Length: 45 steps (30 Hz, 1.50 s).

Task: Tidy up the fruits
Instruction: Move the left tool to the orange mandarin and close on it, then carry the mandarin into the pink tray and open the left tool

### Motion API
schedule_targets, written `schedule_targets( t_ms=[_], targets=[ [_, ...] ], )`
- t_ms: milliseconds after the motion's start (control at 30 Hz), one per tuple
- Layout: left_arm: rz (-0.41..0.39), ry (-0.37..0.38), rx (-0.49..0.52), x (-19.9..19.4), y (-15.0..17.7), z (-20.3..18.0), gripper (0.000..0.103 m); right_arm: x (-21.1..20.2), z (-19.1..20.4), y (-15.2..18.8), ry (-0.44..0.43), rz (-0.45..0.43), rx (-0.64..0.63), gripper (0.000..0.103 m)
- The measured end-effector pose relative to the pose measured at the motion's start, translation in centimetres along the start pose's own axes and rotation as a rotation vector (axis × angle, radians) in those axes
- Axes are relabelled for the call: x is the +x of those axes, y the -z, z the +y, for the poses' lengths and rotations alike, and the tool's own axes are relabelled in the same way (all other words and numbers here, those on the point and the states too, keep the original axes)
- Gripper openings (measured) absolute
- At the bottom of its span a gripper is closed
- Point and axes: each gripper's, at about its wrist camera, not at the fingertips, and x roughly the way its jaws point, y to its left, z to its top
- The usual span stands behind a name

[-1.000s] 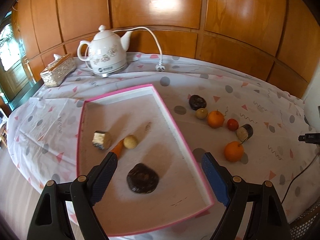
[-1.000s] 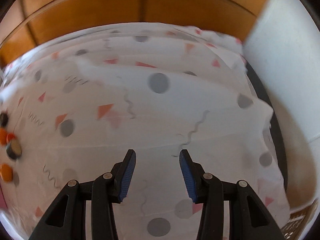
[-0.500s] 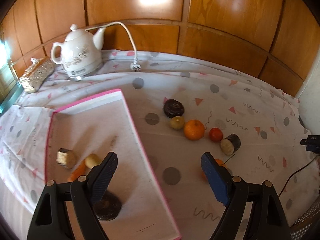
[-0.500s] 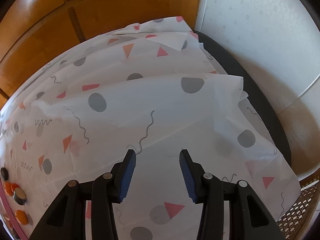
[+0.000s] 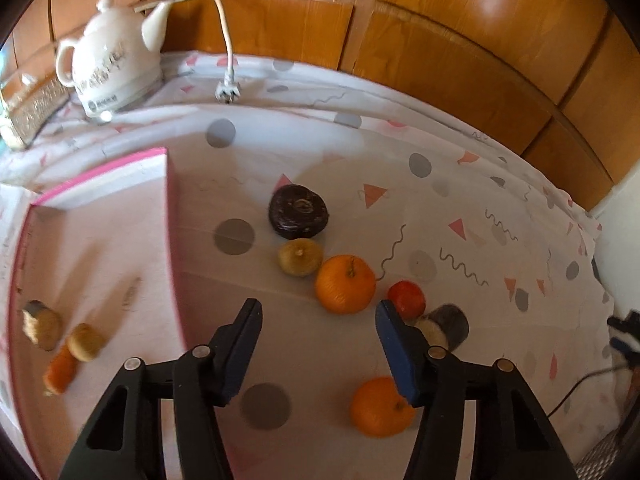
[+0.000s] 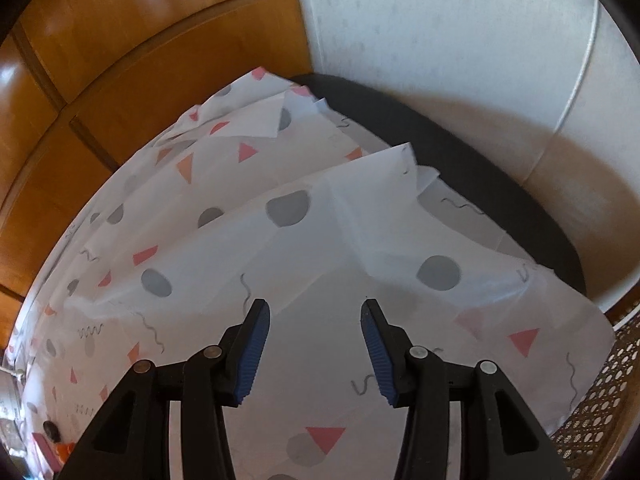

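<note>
In the left wrist view my left gripper (image 5: 318, 322) is open and empty, just short of an orange (image 5: 345, 284). Around it on the cloth lie a dark round fruit (image 5: 298, 211), a small yellow-brown fruit (image 5: 300, 257), a small red fruit (image 5: 406, 299), a dark-skinned cut piece (image 5: 442, 327) and a second orange (image 5: 380, 406). The pink-rimmed tray (image 5: 170, 200) on the left holds a cut piece (image 5: 40, 324), a yellow fruit (image 5: 85, 342) and a carrot (image 5: 60, 370). My right gripper (image 6: 314, 330) is open and empty over bare cloth.
A white electric kettle (image 5: 110, 66) with its loose plug (image 5: 228, 90) stands at the back left beside a woven box (image 5: 28, 114). Wood panelling runs behind. In the right wrist view the tablecloth's folded corner (image 6: 400, 168) ends at a dark table edge (image 6: 480, 192) by a white wall.
My left gripper swung right from over the tray to the loose fruits and came closer to the orange. My right gripper turned right toward the table's far corner.
</note>
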Motion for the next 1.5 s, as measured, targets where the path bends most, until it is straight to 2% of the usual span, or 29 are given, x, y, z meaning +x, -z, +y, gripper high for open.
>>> schedule_targets(
  t_ms=[200, 233, 267, 400, 633, 833, 1067, 1167, 1267, 1400, 1500],
  targets=[
    [0.051, 0.018, -0.066, 2.9, -1.2, -0.7, 0.057, 0.4, 1.0, 0.3, -0.015, 0.019, -0.041, 0.048],
    [0.064, 0.029, -0.069, 3.4, -1.3, -0.7, 0.046, 0.5, 1.2, 0.3, -0.02, 0.024, -0.046, 0.048],
    [0.081, 0.052, -0.07, 4.0, -1.3, -0.8, 0.04, 0.5, 1.2, 0.3, -0.021, 0.026, -0.051, 0.048],
    [0.069, 0.068, -0.059, 3.9, -1.0, -0.8, 0.04, 0.6, 1.4, 0.4, -0.013, 0.023, -0.071, 0.048],
    [0.021, 0.09, -0.032, 0.3, 0.3, 0.2, 0.04, 0.5, 1.2, 0.4, -0.013, 0.02, -0.065, 0.048],
    [-0.049, 0.087, -0.064, -3.9, 0.8, 3.6, 0.04, 0.5, 1.2, 0.4, -0.015, 0.022, -0.064, 0.048],
    [-0.104, -0.019, -0.187, -6.4, 0.6, 10.7, 0.04, 0.5, 1.2, 0.4, -0.02, 0.021, -0.066, 0.048],
    [-0.117, -0.091, -0.215, -6.3, 0.1, 13.5, 0.04, 0.5, 1.2, 0.4, -0.017, 0.021, -0.069, 0.048],
    [-0.106, -0.126, -0.251, -5.3, -0.4, 15.7, 0.04, 0.5, 1.2, 0.4, -0.009, 0.021, -0.067, 0.048],
    [-0.082, -0.171, -0.277, -4.2, -0.6, 17.5, 0.04, 0.7, 1.1, 0.4, 0.004, 0.024, -0.064, 0.048],
    [-0.086, -0.19, -0.271, -3.8, -0.5, 17.7, 0.04, 0.7, 1.4, 0.5, -0.018, 0.025, -0.078, 0.048]
  ],
)
